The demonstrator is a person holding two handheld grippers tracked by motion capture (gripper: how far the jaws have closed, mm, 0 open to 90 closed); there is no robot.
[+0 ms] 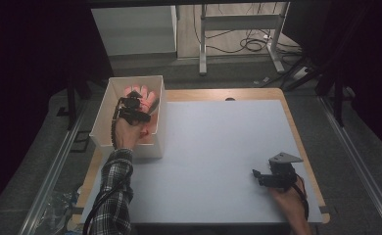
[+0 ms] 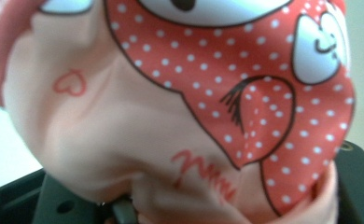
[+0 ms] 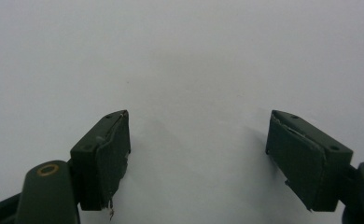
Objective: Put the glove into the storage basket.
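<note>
Inside white box (image 1: 155,128), pink cloth (image 2: 124,126)

A white box (image 1: 155,128) sits on the grey table (image 1: 213,156).

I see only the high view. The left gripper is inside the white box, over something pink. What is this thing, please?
Observer: The left gripper view shows a pink cloth with a red patch of white dots, between the jaws of the left gripper.
Operator: Is the right gripper holding anything?
Observer: No. In the right gripper view the right gripper has its jaws wide apart, with only bare tabletop between them.
</note>
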